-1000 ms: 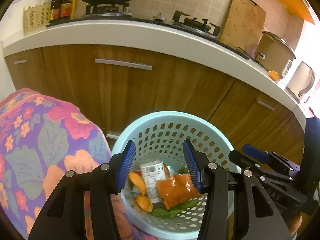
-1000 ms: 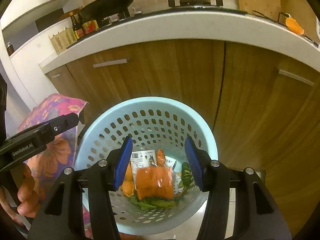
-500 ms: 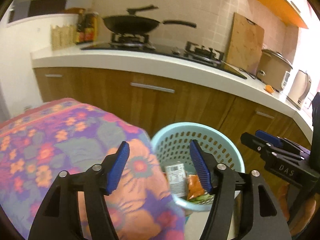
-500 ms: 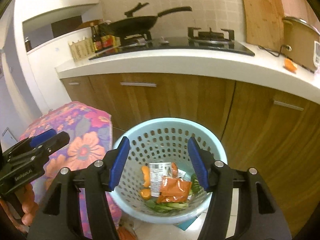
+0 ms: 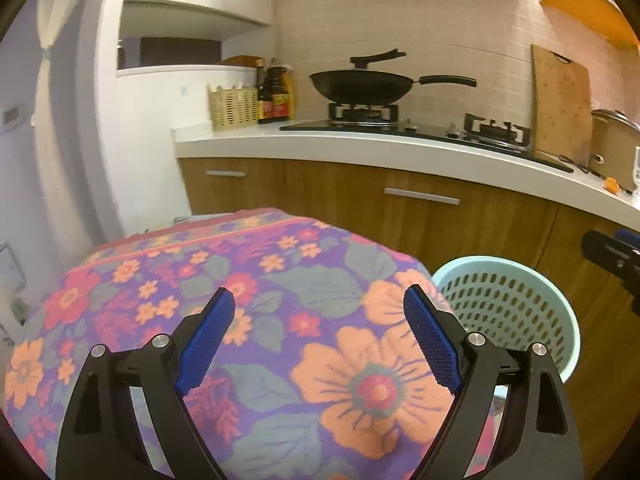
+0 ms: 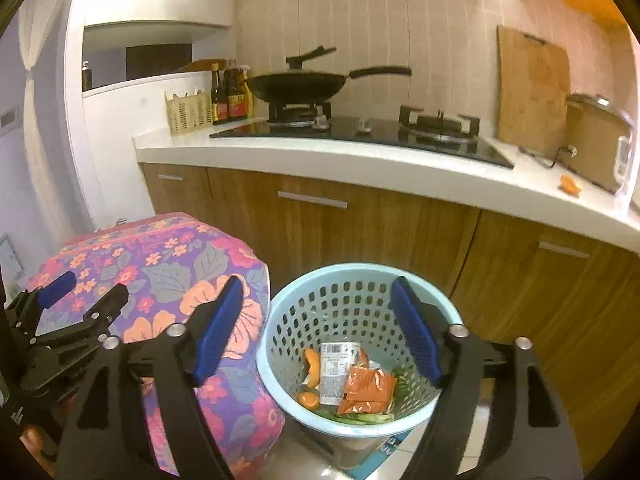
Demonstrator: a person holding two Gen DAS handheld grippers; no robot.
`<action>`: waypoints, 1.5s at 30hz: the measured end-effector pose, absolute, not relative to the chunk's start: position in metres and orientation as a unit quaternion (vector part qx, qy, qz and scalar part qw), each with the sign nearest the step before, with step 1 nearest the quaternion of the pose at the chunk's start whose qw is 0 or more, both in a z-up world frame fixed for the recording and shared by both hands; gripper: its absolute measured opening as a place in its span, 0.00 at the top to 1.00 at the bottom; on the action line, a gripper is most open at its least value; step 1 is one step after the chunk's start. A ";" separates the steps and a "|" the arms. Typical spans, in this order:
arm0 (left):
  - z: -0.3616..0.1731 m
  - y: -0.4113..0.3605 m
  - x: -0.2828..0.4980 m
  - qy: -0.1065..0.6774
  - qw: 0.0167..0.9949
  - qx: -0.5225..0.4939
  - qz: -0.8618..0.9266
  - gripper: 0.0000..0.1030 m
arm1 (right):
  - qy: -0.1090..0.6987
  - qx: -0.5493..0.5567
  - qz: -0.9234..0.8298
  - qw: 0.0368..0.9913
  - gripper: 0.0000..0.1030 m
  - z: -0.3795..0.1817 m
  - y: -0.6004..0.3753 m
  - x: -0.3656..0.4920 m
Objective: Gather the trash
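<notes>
basket (image 6: 362, 312): holds orange packet (image 6: 366, 390), peels, label wrapper
remaining peel (image 6: 571, 188): on counter (image 6: 360, 160), right of basket; light, soft, pinch edges
left claw (image 5: 318, 338): opening, empty
right claw (image 6: 320, 328): opening, empty

Perforated pale-blue plastic basket (image 6: 352, 292), glossy orange foil-like packet (image 6: 366, 390), matt floral cloth (image 5: 240, 300), grained wood cabinets (image 6: 360, 232), probably smooth stone countertop (image 6: 320, 160).

Each hand-held black plastic tool, the left tool (image 5: 318, 338) and the right tool (image 6: 316, 326), ends in 2 angular fingers with cut-out slots. The fingers carry ribbed blue pads (image 5: 430, 342) inside. 2 round silver screws (image 6: 456, 331) sit on each finger's knuckle.
</notes>
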State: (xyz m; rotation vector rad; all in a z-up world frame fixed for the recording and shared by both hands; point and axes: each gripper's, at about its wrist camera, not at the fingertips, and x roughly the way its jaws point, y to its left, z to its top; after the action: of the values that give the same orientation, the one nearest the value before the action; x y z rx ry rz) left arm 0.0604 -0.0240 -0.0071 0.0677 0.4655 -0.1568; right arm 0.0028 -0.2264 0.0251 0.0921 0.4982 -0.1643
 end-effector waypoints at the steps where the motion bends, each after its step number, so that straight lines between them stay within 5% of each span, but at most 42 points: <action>1: -0.008 -0.022 0.060 0.230 0.970 0.031 -0.075 0.18 | 0.241 0.036 -0.088 0.966 0.25 0.025 -0.221 0.001; 45: -0.009 -0.011 0.056 0.221 0.973 0.009 -0.061 0.10 | 0.251 0.025 -0.107 0.962 0.24 0.011 -0.210 0.011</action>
State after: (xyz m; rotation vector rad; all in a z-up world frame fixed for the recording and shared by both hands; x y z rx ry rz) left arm 0.0561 -0.0106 -0.0094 0.0184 0.4456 -0.1234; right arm 0.0113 -0.2101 0.0107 0.0499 0.5095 -0.2162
